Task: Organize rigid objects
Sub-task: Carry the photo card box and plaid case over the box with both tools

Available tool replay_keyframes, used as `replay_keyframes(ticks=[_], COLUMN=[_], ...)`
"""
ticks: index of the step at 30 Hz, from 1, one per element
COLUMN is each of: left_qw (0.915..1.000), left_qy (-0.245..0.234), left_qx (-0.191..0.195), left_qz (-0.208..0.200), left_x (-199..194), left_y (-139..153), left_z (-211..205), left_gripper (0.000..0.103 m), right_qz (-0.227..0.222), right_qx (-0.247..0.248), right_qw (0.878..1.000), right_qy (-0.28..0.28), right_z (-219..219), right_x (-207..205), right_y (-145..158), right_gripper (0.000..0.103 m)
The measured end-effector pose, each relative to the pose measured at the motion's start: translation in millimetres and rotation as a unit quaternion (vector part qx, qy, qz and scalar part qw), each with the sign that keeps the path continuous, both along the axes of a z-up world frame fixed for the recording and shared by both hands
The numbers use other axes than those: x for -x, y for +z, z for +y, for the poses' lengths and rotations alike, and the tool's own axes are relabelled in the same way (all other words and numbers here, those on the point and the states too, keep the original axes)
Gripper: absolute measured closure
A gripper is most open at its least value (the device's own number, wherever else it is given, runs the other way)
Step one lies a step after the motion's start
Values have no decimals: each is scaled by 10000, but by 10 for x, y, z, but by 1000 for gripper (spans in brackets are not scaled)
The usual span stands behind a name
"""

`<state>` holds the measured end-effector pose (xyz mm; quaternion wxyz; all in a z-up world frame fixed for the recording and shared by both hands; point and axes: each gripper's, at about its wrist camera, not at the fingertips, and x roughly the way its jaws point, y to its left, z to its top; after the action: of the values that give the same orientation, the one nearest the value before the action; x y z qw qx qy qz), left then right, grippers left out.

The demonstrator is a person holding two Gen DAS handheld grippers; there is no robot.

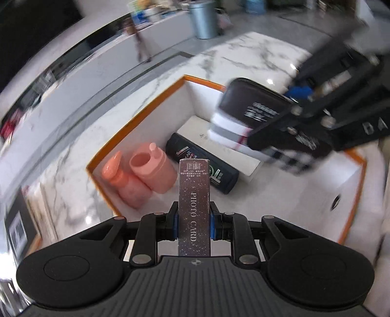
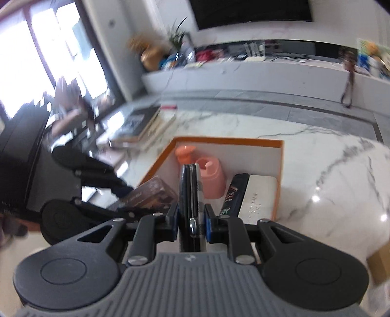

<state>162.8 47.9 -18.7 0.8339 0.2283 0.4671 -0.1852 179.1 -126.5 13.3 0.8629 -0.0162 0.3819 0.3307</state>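
Observation:
My left gripper (image 1: 194,212) is shut on a brown glittery PHOTO CARD box (image 1: 194,190), held upright over the near side of a white box with an orange rim (image 1: 136,117). In that box lie two pink bottles (image 1: 156,170), a black shampoo bottle (image 1: 224,178) and a flat white box (image 1: 195,126). My right gripper (image 2: 191,212) is shut on a dark zip case (image 2: 189,185), seen edge-on above the orange-rimmed box (image 2: 226,140). From the left wrist view the zip case (image 1: 253,100) hangs over the box's far right, blurred by motion.
The box sits on a white marble table (image 1: 256,53). A stack of books (image 2: 146,126) lies beyond the box's left corner. A grey bin (image 1: 203,19) and a low white cabinet with clutter (image 2: 243,65) stand past the table.

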Motion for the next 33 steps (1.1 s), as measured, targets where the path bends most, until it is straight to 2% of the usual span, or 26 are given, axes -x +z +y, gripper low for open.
replay_keyframes(ticks=[4, 9, 11, 17, 19, 20, 23, 24, 25, 27, 29, 31, 33], left_qw=[9966, 9814, 9731, 9375, 9388, 9365, 9180, 9143, 9138, 9181, 9254, 9349, 9431], left_qy=[-592, -1460, -1741, -2490, -2478, -2523, -2771, -2721, -2642, -2488, -2402, -2232, -2168], left_qx=[-577, -1235, -1483, -2350, -2342, -2382, -2775, -2950, -3044, -3043, -2881, -2720, -2479], left_qz=[6, -146, -277, -617, -497, -512, -598, -550, -506, -511, -534, -475, -453], left_x=[-127, -149, -134, -171, -239, -248, -200, -202, -216, -249, -252, -264, -248], left_y=[-259, -550, -646, -979, -1066, -1100, -1198, -1235, -1259, -1251, -1203, -1157, -1095], left_z=[-52, -75, -74, -161, -166, -176, -204, -216, -227, -225, -199, -163, -144], left_gripper=[78, 78, 78, 78, 78, 78, 76, 72, 70, 64, 61, 44, 41], right_qz=[-116, -71, -11, 104, 134, 156, 214, 228, 234, 241, 256, 261, 222], right_qx=[459, 708, 748, 801, 778, 770, 750, 763, 782, 830, 853, 884, 929], right_qw=[9987, 9968, 9963, 9953, 9956, 9956, 9957, 9955, 9953, 9948, 9946, 9942, 9938], right_qy=[211, 354, 417, 525, 513, 501, 502, 514, 526, 535, 538, 550, 563], right_z=[140, 232, 253, 303, 318, 317, 308, 307, 307, 312, 312, 311, 310], right_x=[-193, -409, -488, -621, -662, -676, -691, -692, -692, -695, -693, -680, -654], right_y=[-111, -211, -264, -382, -418, -438, -489, -508, -526, -559, -578, -587, -588], right_gripper=[83, 83, 83, 83, 83, 83, 83, 83, 83, 83, 83, 83, 83])
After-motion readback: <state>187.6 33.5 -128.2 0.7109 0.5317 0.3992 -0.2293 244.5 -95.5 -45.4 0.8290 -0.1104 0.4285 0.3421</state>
